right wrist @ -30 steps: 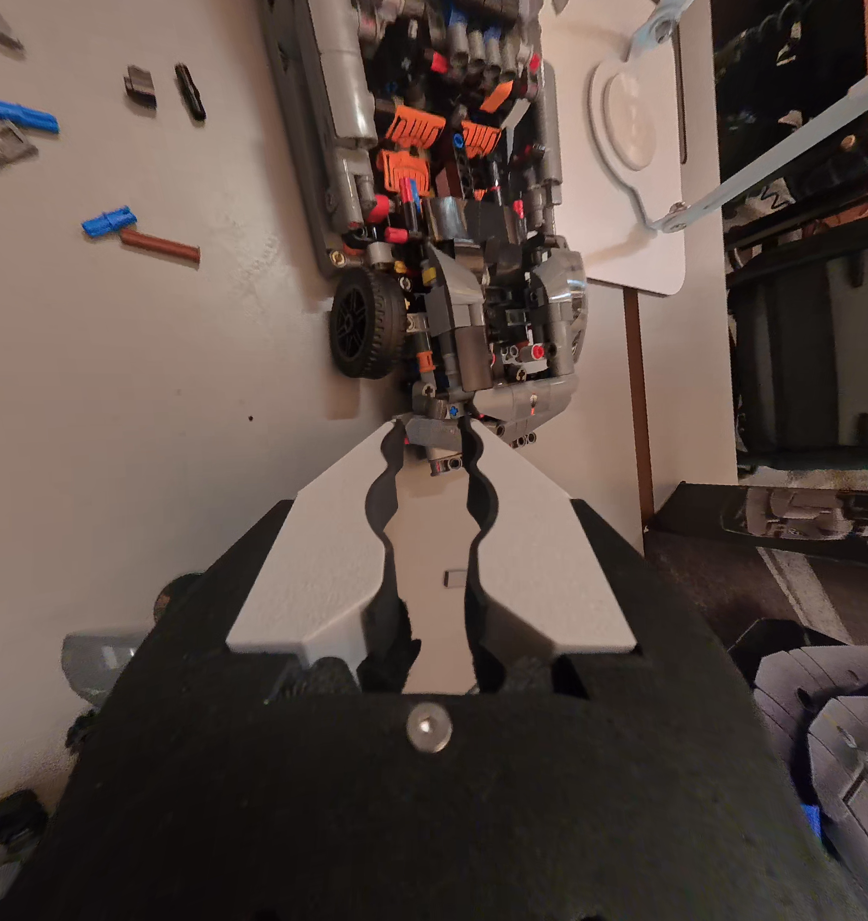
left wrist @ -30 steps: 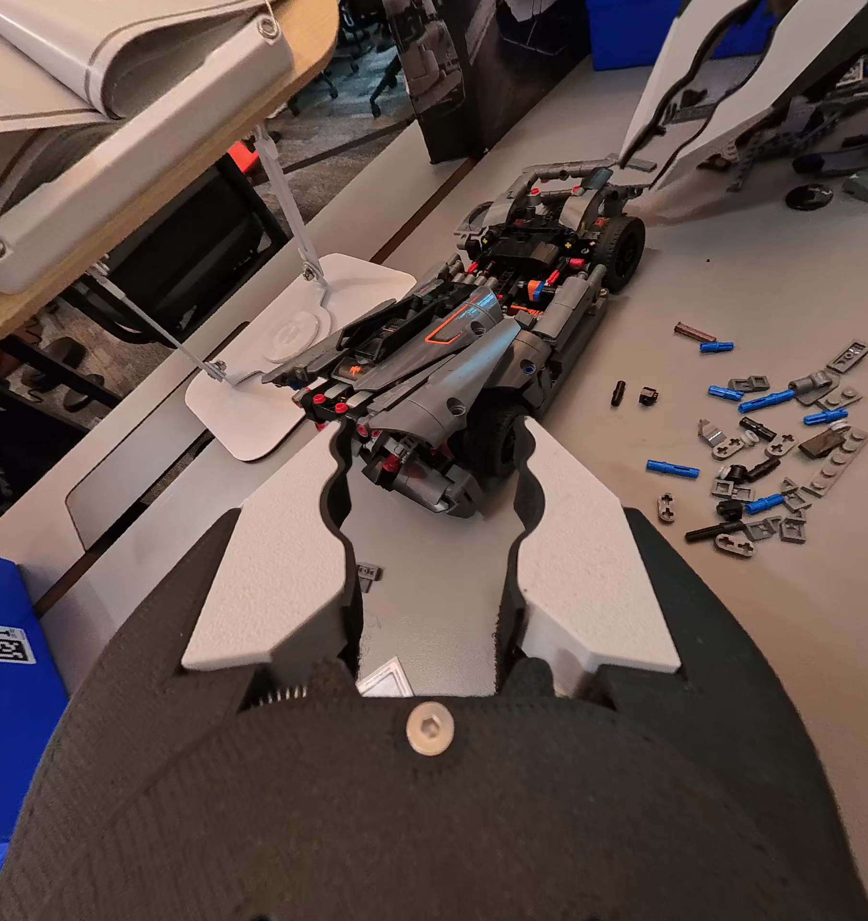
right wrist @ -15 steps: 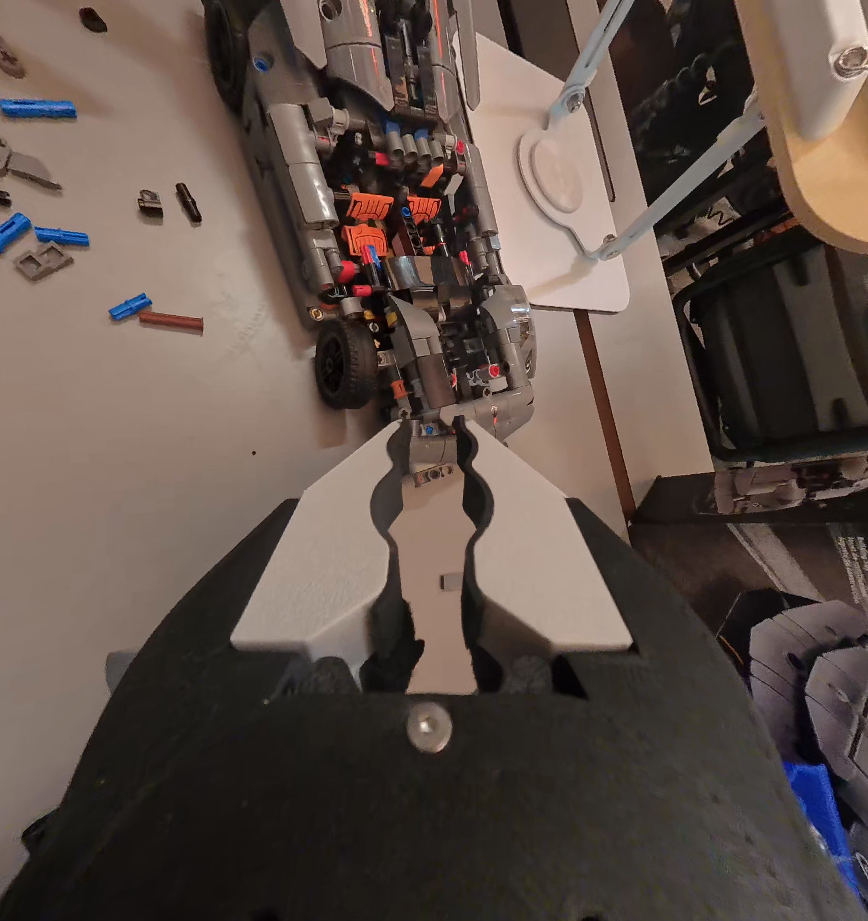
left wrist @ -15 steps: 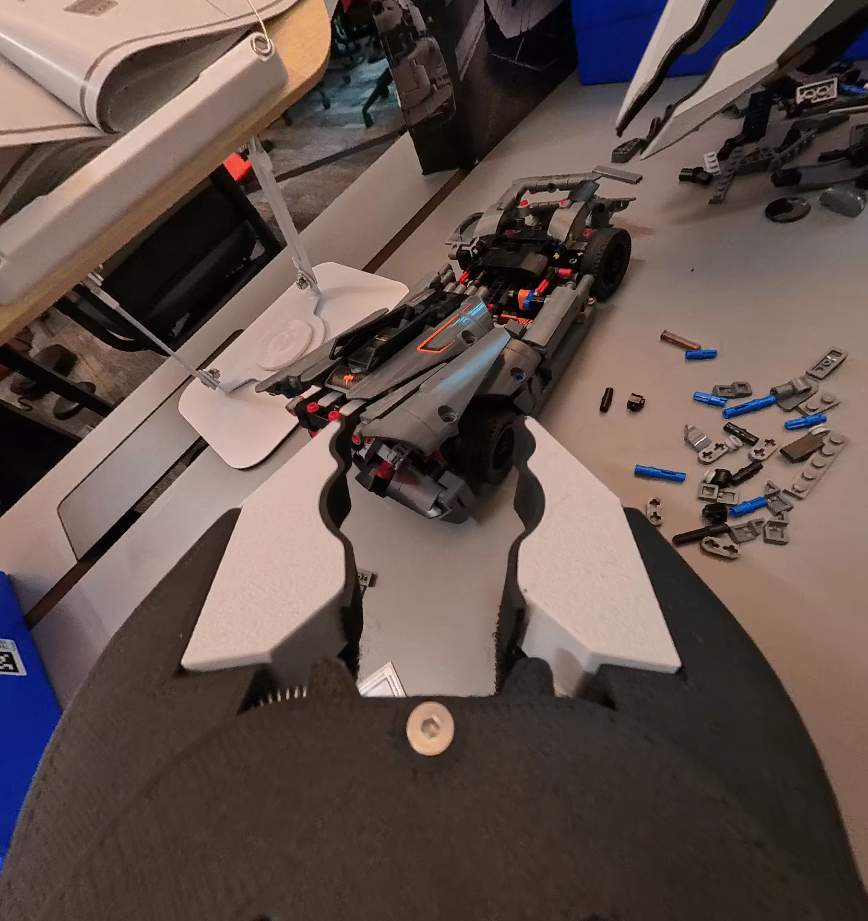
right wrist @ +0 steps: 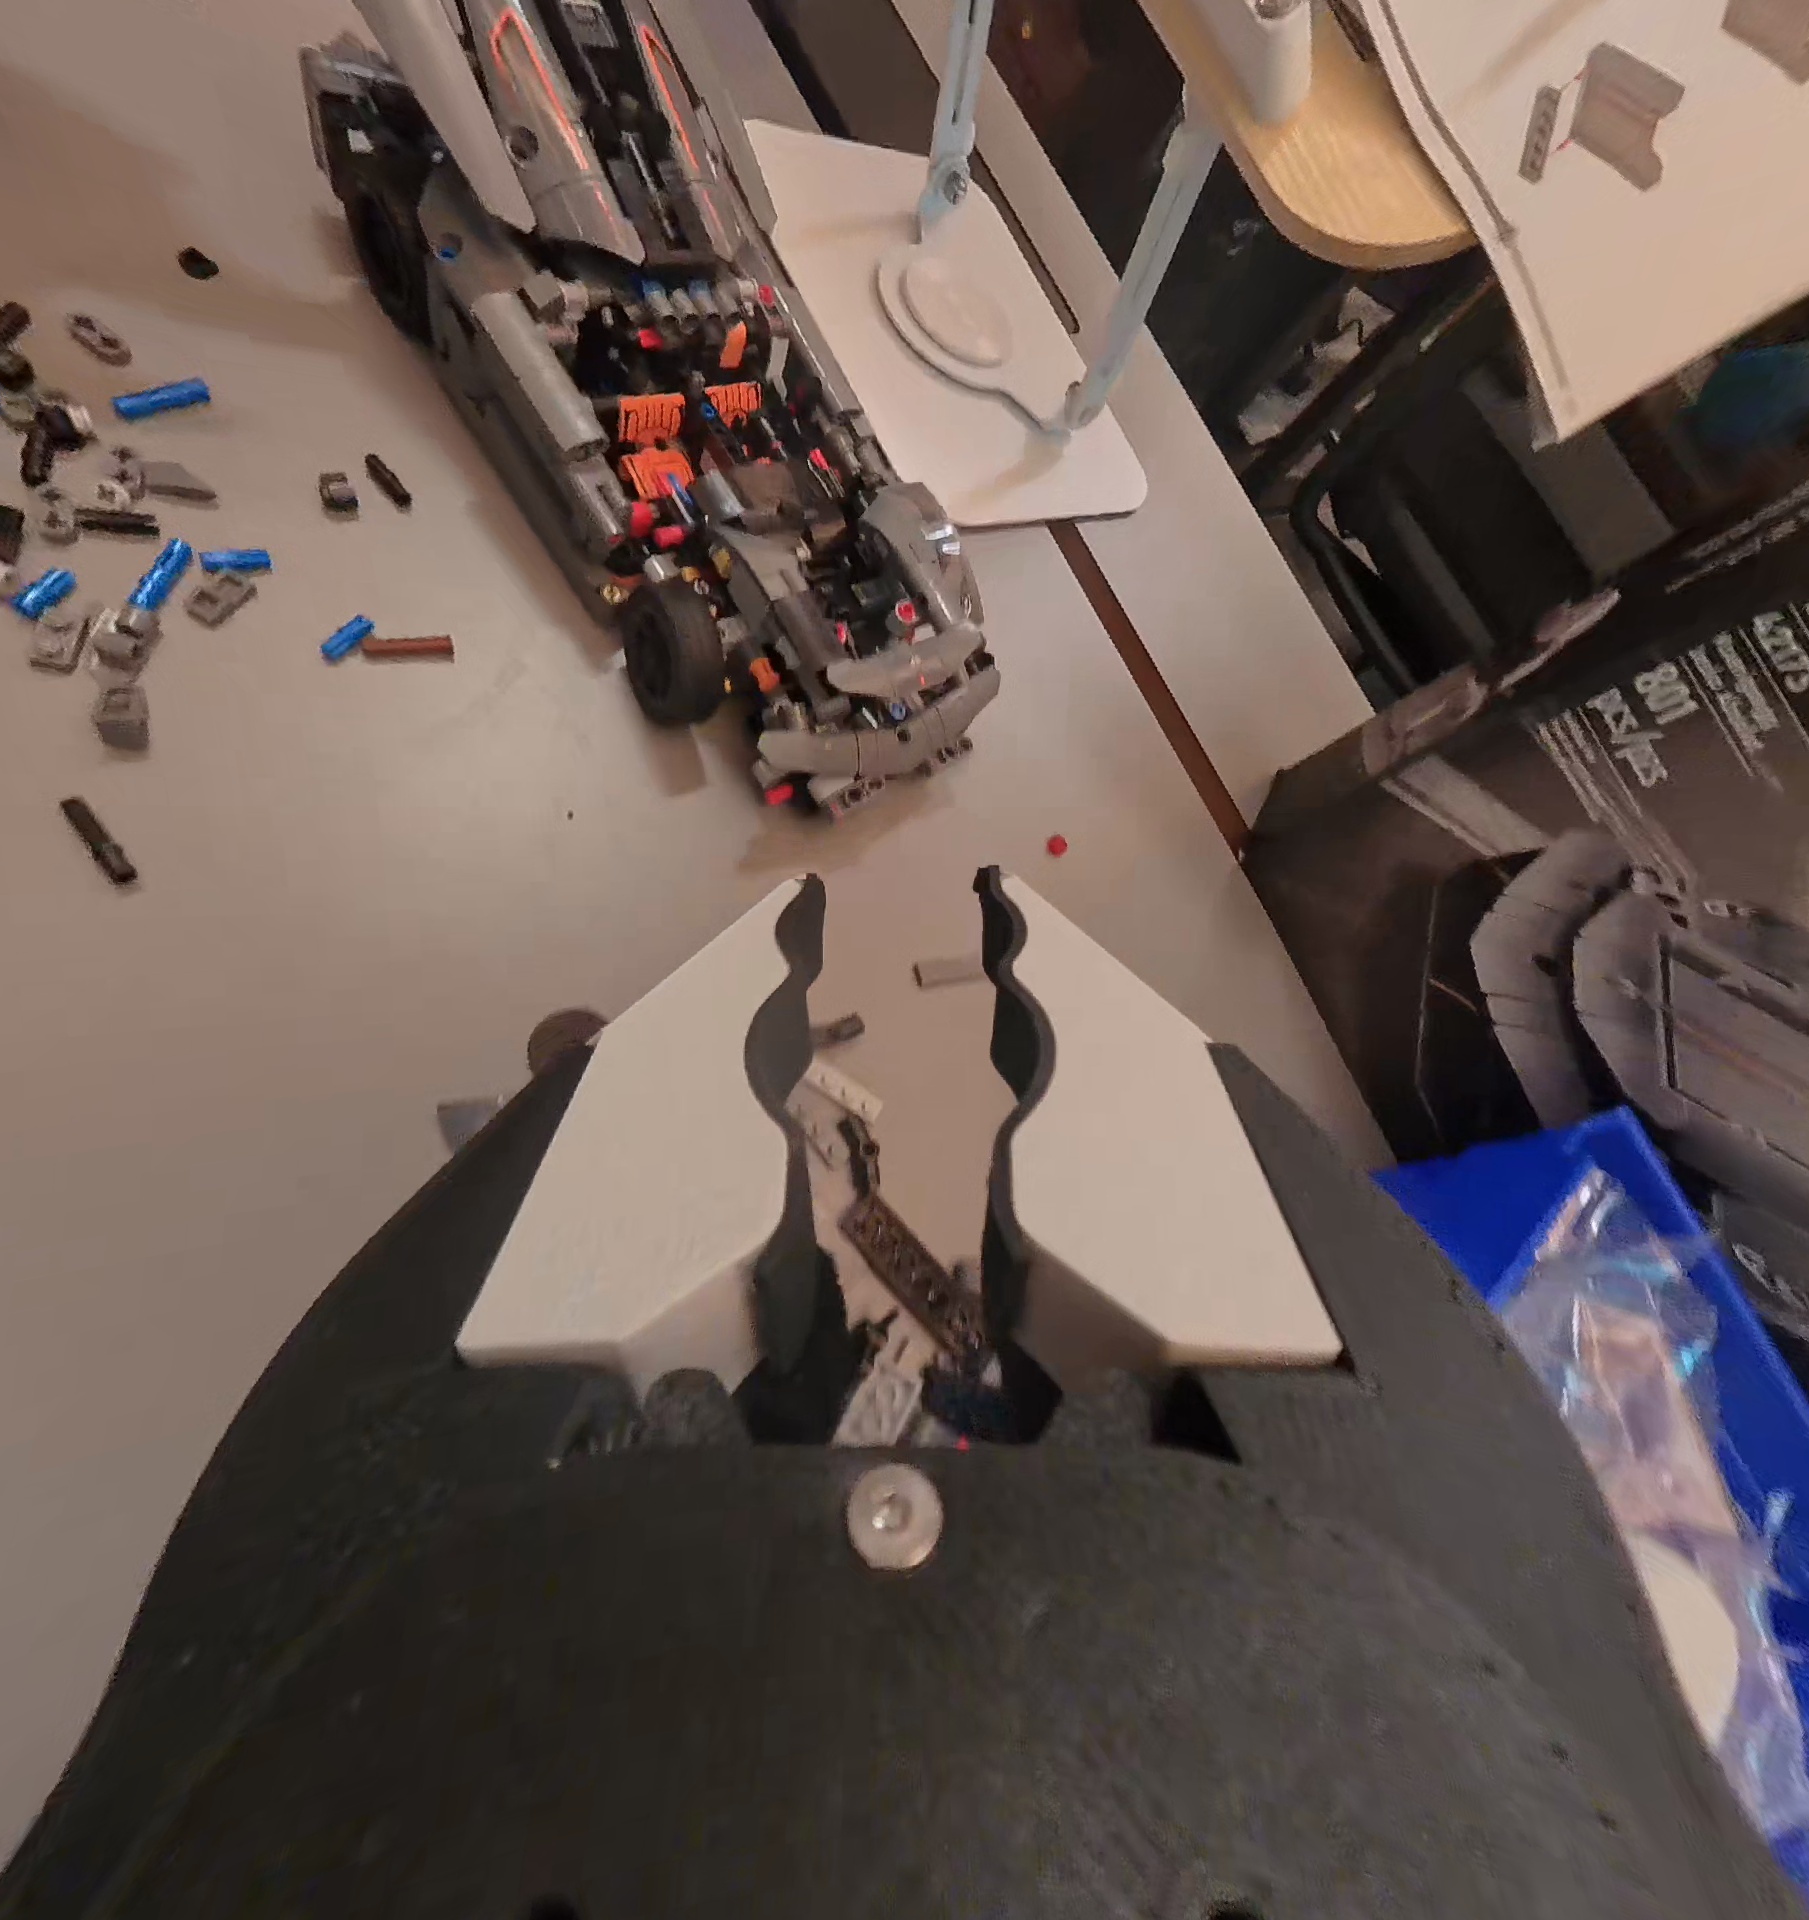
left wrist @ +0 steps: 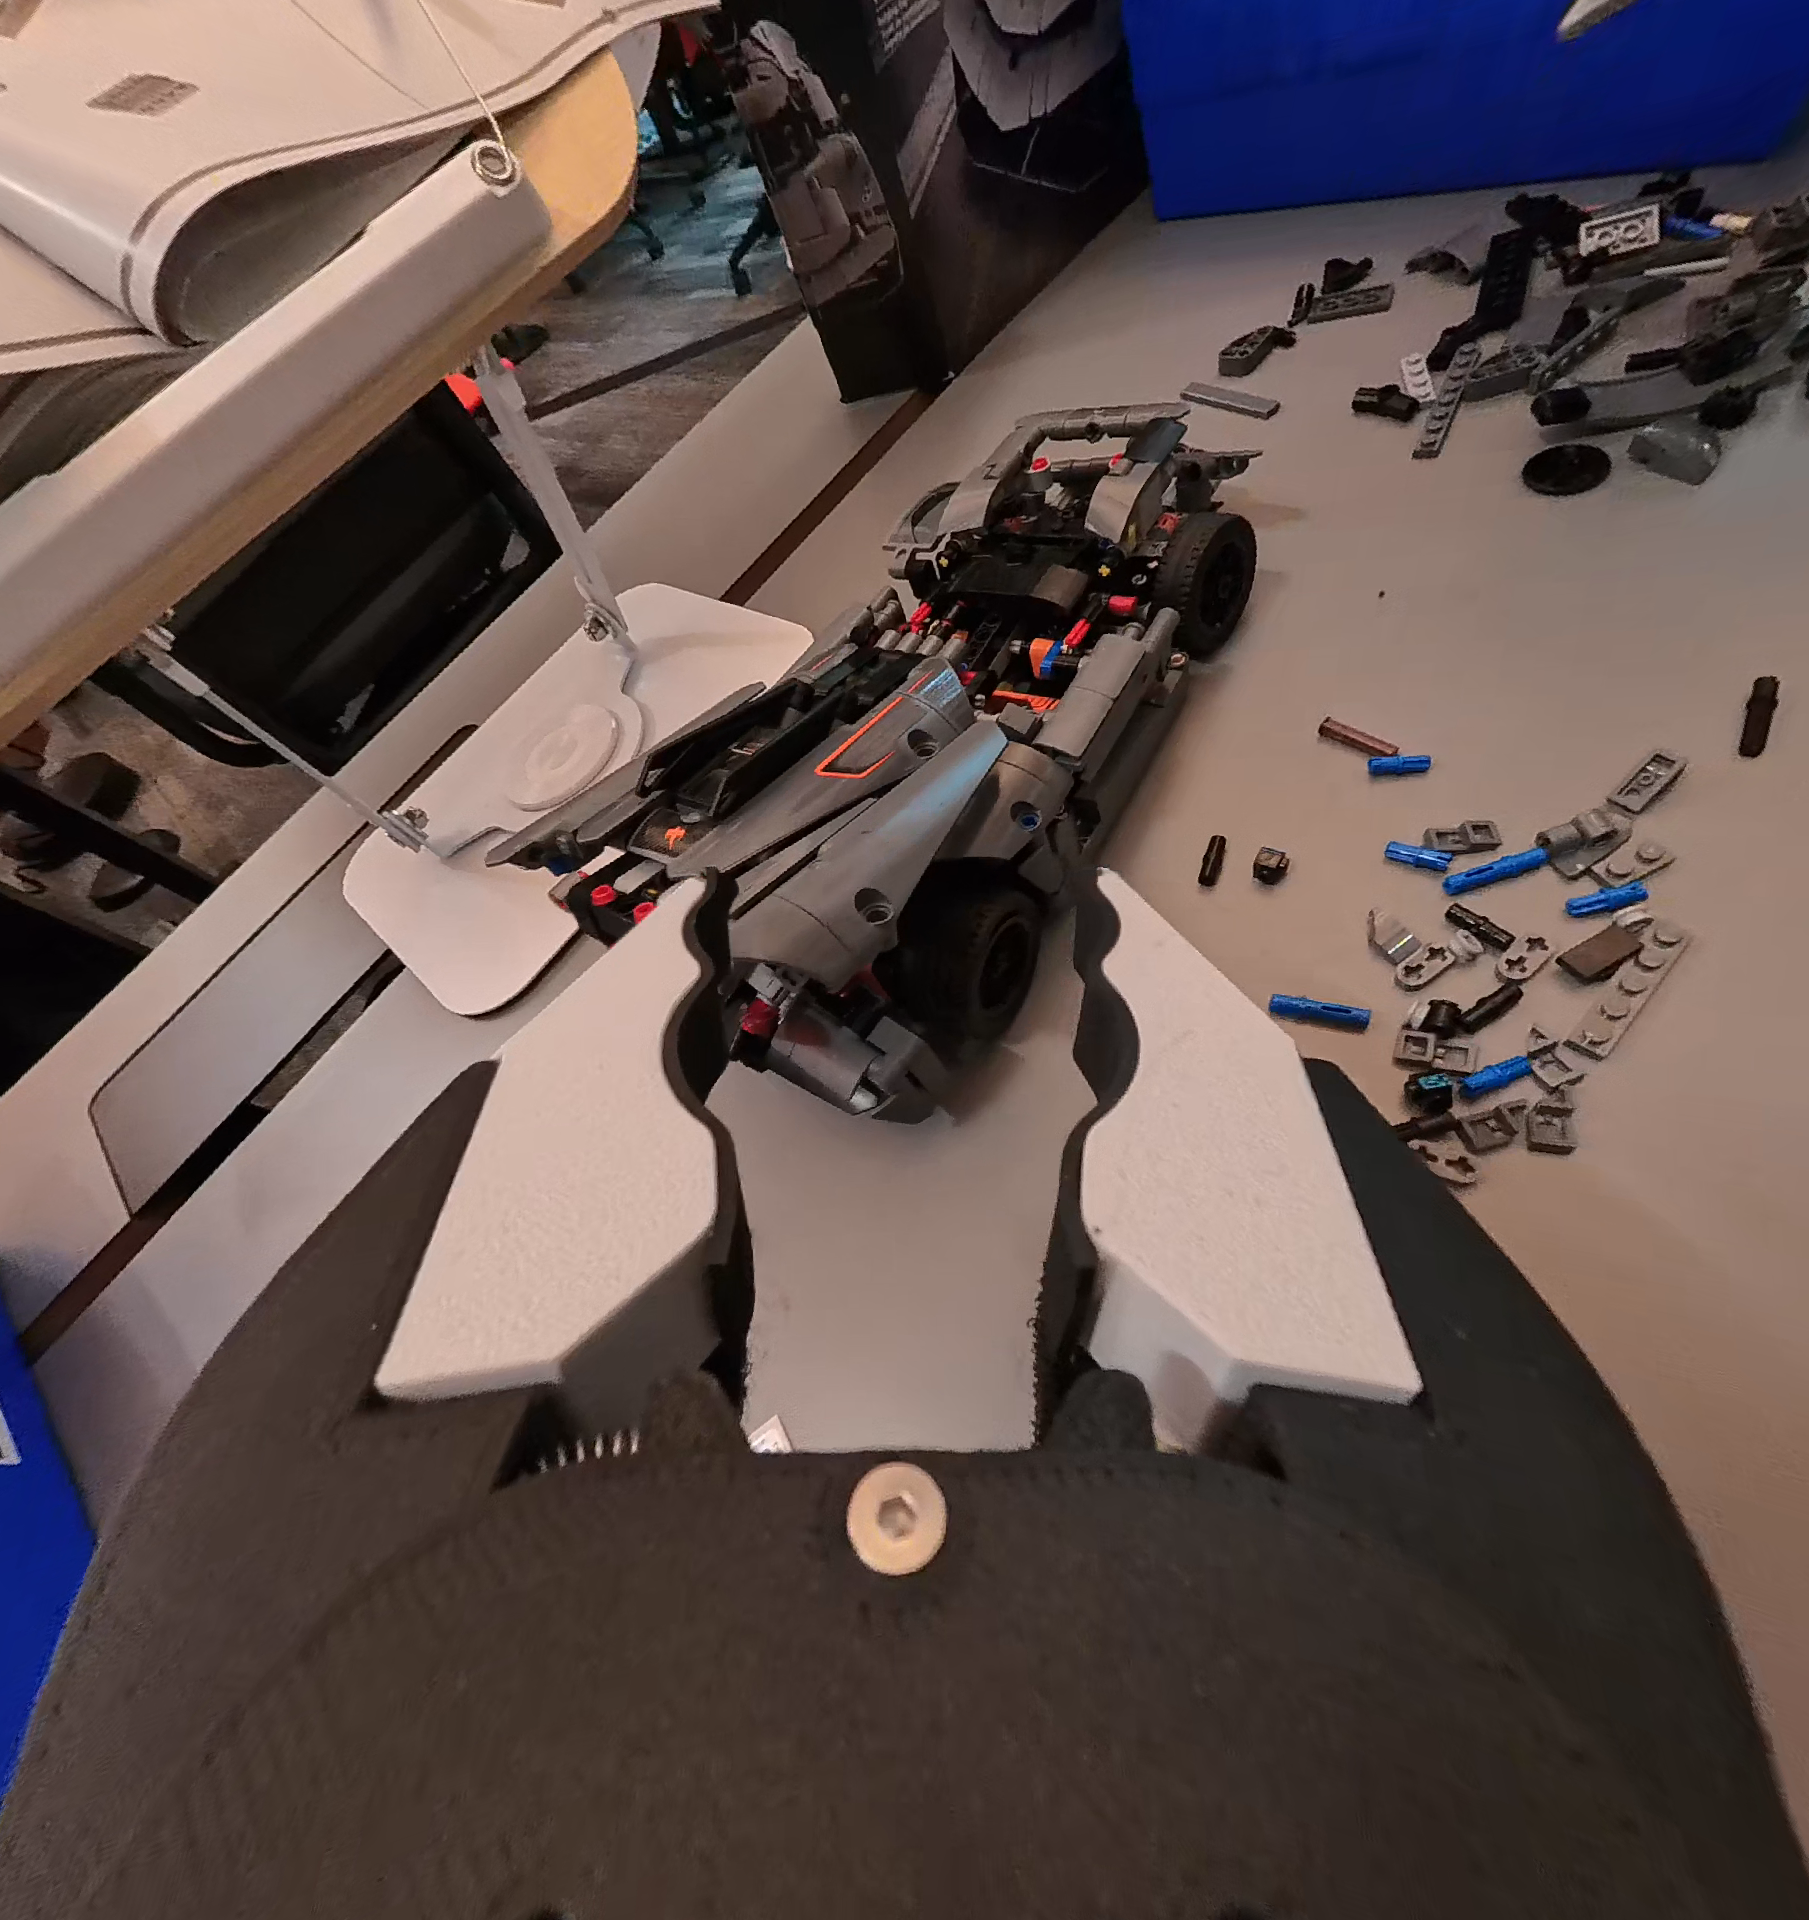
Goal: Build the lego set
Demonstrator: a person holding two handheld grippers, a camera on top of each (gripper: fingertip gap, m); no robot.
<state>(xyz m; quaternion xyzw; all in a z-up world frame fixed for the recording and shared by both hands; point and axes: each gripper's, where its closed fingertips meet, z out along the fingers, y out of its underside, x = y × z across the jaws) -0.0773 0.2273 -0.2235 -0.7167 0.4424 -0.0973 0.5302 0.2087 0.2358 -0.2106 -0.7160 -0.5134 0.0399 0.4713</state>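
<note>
The grey and black lego car (left wrist: 931,779) with orange trim stands on the pale table (left wrist: 1451,1299). My left gripper (left wrist: 905,883) is open and empty; its fingers frame the car's nose and front wheel in the left wrist view, and I cannot tell whether they touch. In the right wrist view the car (right wrist: 671,468) shows tail first. My right gripper (right wrist: 900,881) is open and empty, a short way back from the grey rear bumper (right wrist: 879,727). A tiny red piece (right wrist: 1057,845) and a small grey tile (right wrist: 947,974) lie by its tips.
Loose blue pins and grey plates (left wrist: 1523,966) lie right of the car, also seen in the right wrist view (right wrist: 79,520). A darker parts pile (left wrist: 1627,312) lies farther back. A white stand base (left wrist: 567,810), booklet holder (left wrist: 204,156), black box (right wrist: 1658,779) and blue bin (right wrist: 1606,1299) line the table's edge. Some 30 centimeters of space lies between my two pairs of fingers. Between my right fingertips and the grey rear bumper (right wrist: 879,727) there is roughly 12 centimeters.
My right gripper has let go of the grey piece at the car's tail, opened, and pulled back from the car. My left gripper stays open and has drawn back slightly.
</note>
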